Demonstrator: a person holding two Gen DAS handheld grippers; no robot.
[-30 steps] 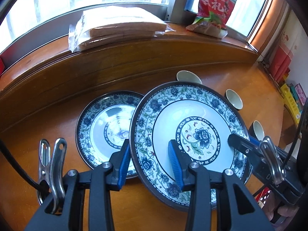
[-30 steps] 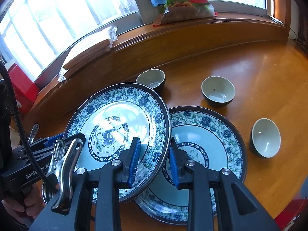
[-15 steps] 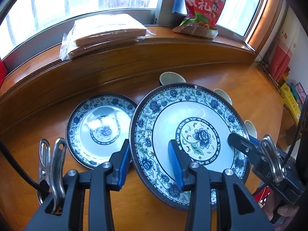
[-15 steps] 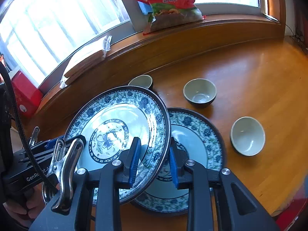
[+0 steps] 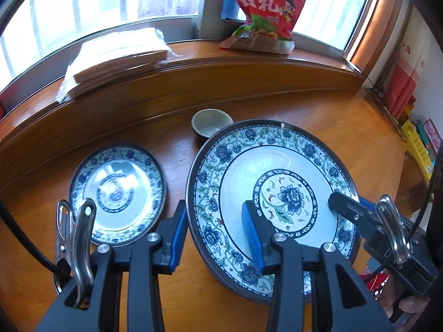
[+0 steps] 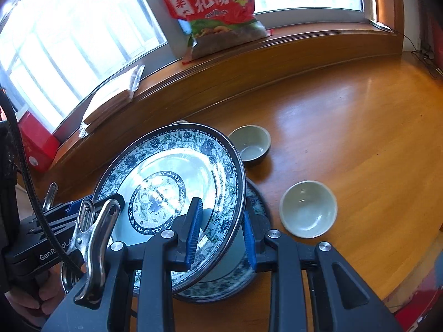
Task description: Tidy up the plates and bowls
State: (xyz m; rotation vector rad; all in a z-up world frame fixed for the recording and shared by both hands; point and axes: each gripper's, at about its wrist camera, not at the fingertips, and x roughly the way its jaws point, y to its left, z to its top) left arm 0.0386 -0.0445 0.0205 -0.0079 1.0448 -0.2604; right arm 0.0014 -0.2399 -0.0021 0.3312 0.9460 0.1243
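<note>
Both grippers hold one large blue-and-white floral plate (image 5: 277, 166) (image 6: 177, 171) lifted above the wooden table. My left gripper (image 5: 216, 238) is shut on its left rim; my right gripper (image 6: 221, 232) is shut on its right rim. Under it in the right wrist view lies a second large floral plate (image 6: 235, 279), mostly hidden. A smaller floral plate (image 5: 116, 193) lies flat on the table to the left. Small pale green bowls stand on the table: one behind the held plate (image 5: 211, 123), two to its right (image 6: 250, 142) (image 6: 307, 209).
A wooden window ledge (image 5: 193, 72) runs along the back, with a wrapped stack of flat packets (image 5: 116, 58) and a red and green snack bag (image 5: 265, 13) (image 6: 216, 13). The table's curved edge (image 6: 409, 276) is at the right.
Both grippers, with the held plate, have pulled back and risen. The table plates and bowls look smaller. The lower large plate is now more hidden under the held one.
</note>
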